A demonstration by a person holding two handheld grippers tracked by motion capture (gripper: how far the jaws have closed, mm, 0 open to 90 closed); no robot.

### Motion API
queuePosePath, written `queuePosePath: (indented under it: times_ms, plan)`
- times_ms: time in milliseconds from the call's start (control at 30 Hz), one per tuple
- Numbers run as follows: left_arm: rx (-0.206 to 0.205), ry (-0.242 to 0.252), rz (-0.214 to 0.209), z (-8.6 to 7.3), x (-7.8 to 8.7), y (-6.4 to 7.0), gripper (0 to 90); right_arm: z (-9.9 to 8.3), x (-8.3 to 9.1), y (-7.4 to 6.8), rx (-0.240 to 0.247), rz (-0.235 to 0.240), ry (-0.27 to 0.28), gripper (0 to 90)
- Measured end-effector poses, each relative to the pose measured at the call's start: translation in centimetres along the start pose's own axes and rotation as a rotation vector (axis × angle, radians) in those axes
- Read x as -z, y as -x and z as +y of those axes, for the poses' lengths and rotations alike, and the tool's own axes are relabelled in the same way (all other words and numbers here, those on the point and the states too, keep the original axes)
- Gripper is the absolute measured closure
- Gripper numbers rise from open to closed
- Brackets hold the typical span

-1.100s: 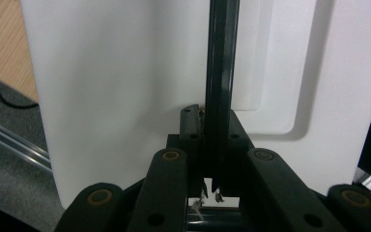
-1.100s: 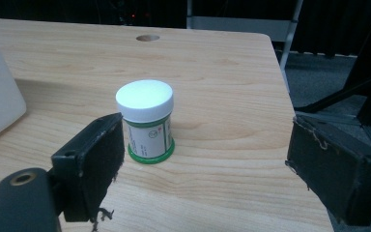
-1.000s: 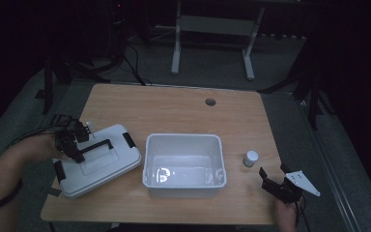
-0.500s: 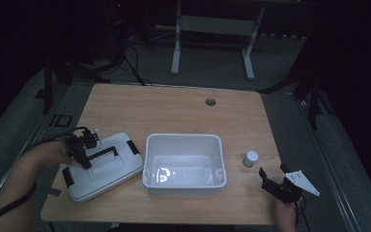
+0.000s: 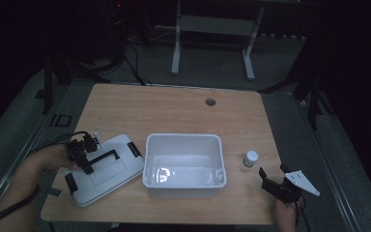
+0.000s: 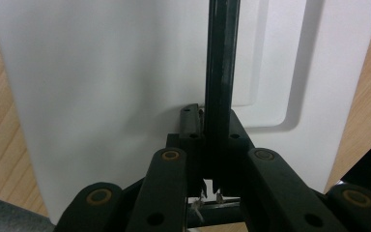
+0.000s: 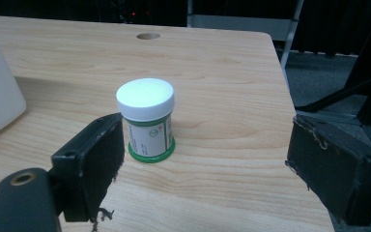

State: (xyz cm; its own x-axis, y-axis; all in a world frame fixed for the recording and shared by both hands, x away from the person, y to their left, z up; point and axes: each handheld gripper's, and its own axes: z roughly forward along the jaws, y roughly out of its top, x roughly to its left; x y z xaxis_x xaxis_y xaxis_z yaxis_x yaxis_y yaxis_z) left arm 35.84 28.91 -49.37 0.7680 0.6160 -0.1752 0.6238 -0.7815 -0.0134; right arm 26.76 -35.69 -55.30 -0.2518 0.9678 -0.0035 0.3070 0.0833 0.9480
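Near the desk's (image 5: 174, 111) left front corner, the left gripper (image 5: 84, 157) is clamped on the black handle (image 5: 107, 156) of the white lid (image 5: 104, 169), which lies beside the bin (image 5: 183, 162). The right gripper (image 5: 275, 186), jaws spread wide and empty, sits at the right front edge just before the small jar (image 7: 146, 119).

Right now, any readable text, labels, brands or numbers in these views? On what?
No text can be read.
The small jar, white cap and green base, carries a label with dark print: too small and blurred to read in the right gripper view.
The white lid, its black handle clamped by the left gripper: no print visible.
The white bin: only a glare spot, no lettering.
The table: no marks.
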Motion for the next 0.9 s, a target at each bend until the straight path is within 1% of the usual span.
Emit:
queuePosePath:
  times_ms: [67,133,167,200,267,300,333,367,433,467,567,600,633,667,700,767,833,867,900]
  plan:
    - [-0.014,0.009,0.001,-0.1,0.0,0.0,82.8,0.0,0.0,0.0,-0.001,0.000,-0.001,12.8]
    - [-0.011,0.031,0.004,-0.1,0.2,0.0,71.6,0.0,0.0,0.0,-0.002,0.003,-0.002,12.8]
    - [-0.022,0.031,0.010,-0.1,0.2,0.0,66.3,0.0,0.0,0.0,-0.001,0.003,-0.004,12.8]
    - [-0.023,0.031,0.018,-0.1,0.2,0.0,59.5,0.0,0.0,0.0,-0.001,0.004,-0.006,12.8]
    - [-0.020,0.030,0.027,-0.1,0.2,0.1,50.7,0.1,-0.1,0.1,-0.006,0.009,-0.013,12.8]
    - [-0.033,0.025,0.044,-0.1,0.2,0.1,45.2,0.1,-0.1,0.1,-0.007,0.010,-0.018,12.8]
    - [-0.032,0.025,0.048,0.0,0.2,0.2,43.2,0.1,-0.1,0.1,-0.005,0.013,-0.021,12.8]
    - [-0.030,0.025,0.044,0.0,0.2,0.2,42.7,0.1,-0.2,0.1,-0.005,0.018,-0.025,12.8]
    - [-0.032,0.018,0.060,0.0,0.3,0.2,38.6,0.2,-0.2,0.1,-0.007,0.031,-0.040,12.8]
    - [-0.018,0.019,0.065,0.0,0.3,0.1,38.6,0.2,-0.2,0.2,-0.008,0.036,-0.047,12.7]
    - [-0.019,0.015,0.061,0.0,0.3,0.0,36.7,0.2,-0.3,0.3,-0.006,0.056,-0.082,12.7]
    - [-0.016,0.015,0.056,0.0,0.4,0.1,36.7,0.2,-0.3,0.3,-0.006,0.062,-0.092,12.7]
    - [-0.022,0.015,0.048,0.0,0.5,0.1,36.5,0.2,-0.3,0.4,-0.004,0.067,-0.104,12.7]
    - [-0.023,0.018,0.052,0.0,0.6,0.1,34.9,0.2,-0.3,0.5,-0.003,0.072,-0.121,12.7]
    - [-0.012,0.024,0.051,0.0,0.6,0.1,34.9,0.3,-0.3,0.6,-0.006,0.078,-0.129,12.7]
    - [-0.015,0.028,0.047,0.0,0.7,0.1,34.9,0.5,-0.4,0.7,-0.009,0.091,-0.159,12.7]
    - [-0.023,0.020,0.041,-0.1,0.8,0.2,34.9,0.7,-0.3,0.8,-0.012,0.102,-0.178,12.7]
    - [-0.023,0.018,0.045,-0.1,0.8,0.2,34.9,0.9,-0.4,0.8,-0.009,0.113,-0.198,12.7]
    - [-0.021,0.016,0.048,-0.2,0.8,0.2,35.0,1.1,-0.4,0.8,0.004,0.116,-0.217,12.7]
